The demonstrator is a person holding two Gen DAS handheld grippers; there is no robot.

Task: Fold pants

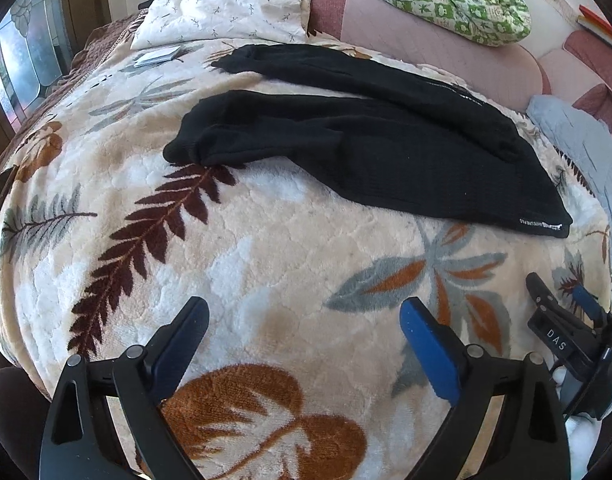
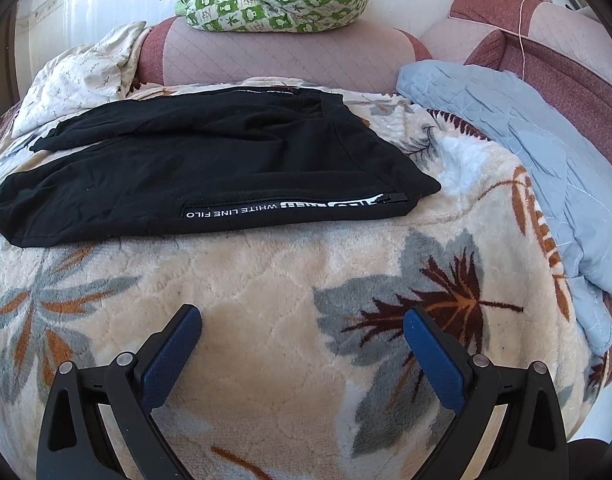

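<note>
The black pants (image 1: 386, 148) lie flat on the leaf-patterned blanket (image 1: 265, 264), waistband to the right, both legs running to the far left. The left gripper (image 1: 303, 320) hangs above bare blanket, near of the pants, jaws spread wide with nothing between them. The right gripper (image 2: 301, 328) stands likewise, spread and empty, near of the waistband. A light blue quilt (image 2: 526, 152) lies right of the pants.

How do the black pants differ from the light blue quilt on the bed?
The black pants are plain black and lie spread flat on the leaf blanket; the light blue quilt is pale, stitched and bunched at the edge. The pants carry white lettering; the quilt shows none. Both are untouched.
</note>
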